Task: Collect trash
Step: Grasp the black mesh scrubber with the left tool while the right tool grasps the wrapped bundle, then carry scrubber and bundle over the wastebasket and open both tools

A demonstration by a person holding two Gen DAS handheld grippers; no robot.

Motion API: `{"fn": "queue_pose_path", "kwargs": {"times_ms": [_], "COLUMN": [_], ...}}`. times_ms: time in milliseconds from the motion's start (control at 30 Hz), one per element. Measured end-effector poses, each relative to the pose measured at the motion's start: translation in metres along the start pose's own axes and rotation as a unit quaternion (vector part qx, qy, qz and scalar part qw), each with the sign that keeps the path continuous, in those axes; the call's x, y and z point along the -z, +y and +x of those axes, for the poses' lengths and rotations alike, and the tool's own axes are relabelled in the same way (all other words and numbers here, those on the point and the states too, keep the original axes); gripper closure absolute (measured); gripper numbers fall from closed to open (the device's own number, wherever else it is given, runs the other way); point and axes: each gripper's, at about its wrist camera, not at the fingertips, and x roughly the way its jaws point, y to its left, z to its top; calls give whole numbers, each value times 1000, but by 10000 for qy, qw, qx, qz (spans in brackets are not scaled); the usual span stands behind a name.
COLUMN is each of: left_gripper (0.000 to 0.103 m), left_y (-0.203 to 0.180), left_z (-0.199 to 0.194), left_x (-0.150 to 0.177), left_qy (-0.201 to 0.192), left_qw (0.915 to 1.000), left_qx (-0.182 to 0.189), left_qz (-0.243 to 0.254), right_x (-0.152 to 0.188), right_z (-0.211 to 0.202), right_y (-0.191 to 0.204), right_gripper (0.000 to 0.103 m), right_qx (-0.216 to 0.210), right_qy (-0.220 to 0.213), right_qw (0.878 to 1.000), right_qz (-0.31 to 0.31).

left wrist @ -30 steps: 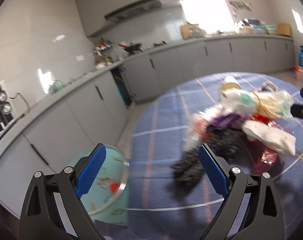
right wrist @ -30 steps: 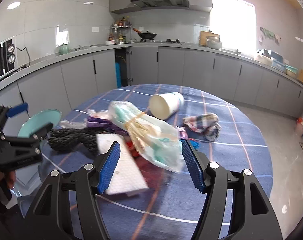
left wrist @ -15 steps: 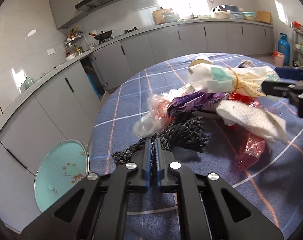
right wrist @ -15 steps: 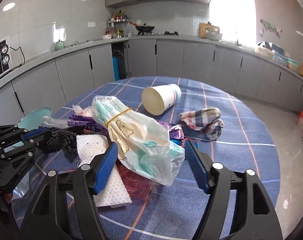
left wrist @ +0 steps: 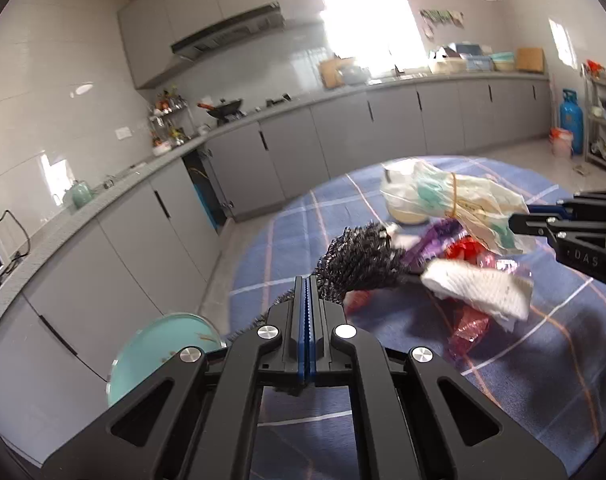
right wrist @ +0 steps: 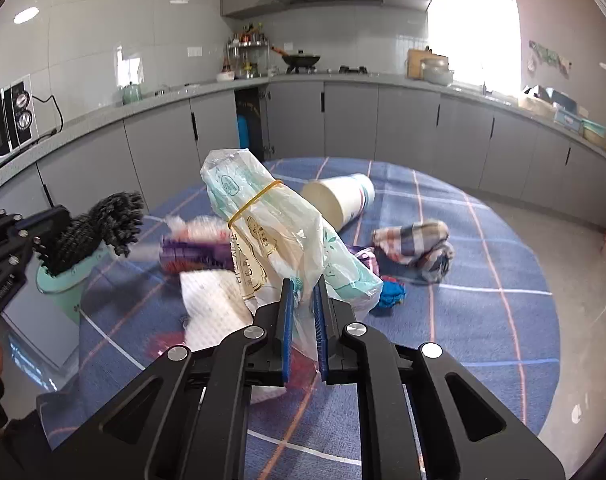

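Observation:
My left gripper [left wrist: 307, 280] is shut on a black knitted rag [left wrist: 359, 260] and holds it lifted off the blue checked tablecloth [left wrist: 287, 240]. My right gripper [right wrist: 301, 288] is shut on a clear plastic bag [right wrist: 271, 224] bound with a yellow rubber band and holds it raised. Under them lie a white paper towel [left wrist: 479, 292], a purple wrapper [right wrist: 191, 256] and red wrappers [left wrist: 467, 328]. The left gripper with the rag [right wrist: 103, 228] shows at the left of the right wrist view.
A mint green trash bin [left wrist: 159, 356] stands beside the table's left edge. A tipped paper cup [right wrist: 339, 200], a checked cloth [right wrist: 415, 244] and a blue scrap [right wrist: 391, 294] lie on the table. Grey kitchen cabinets [right wrist: 343, 120] run behind.
My left gripper closed on the black rag and lifted it up off the table. My right gripper closed on the plastic bag and raised it.

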Motion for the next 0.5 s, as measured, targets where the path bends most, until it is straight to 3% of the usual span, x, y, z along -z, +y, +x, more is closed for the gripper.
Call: {"fn": "queue_pose_path", "kwargs": {"times_ms": [233,500], "left_gripper": [102,102], "left_y": [29,66], "left_z": [-22,-19], "left_x": [-5,3], "left_qy": [-188,-125], "left_qw": [9991,9931], "left_qx": [-315,-1019], "left_qz": [-196,-570], "right_x": [-12,-36], "right_z": [-12,-4], "right_y": [6,39], "right_gripper": [92,92], "right_qx": [66,-287], "right_qy": [-197,-380], "right_qw": [9998,9989], "right_qz": [40,-49]}}
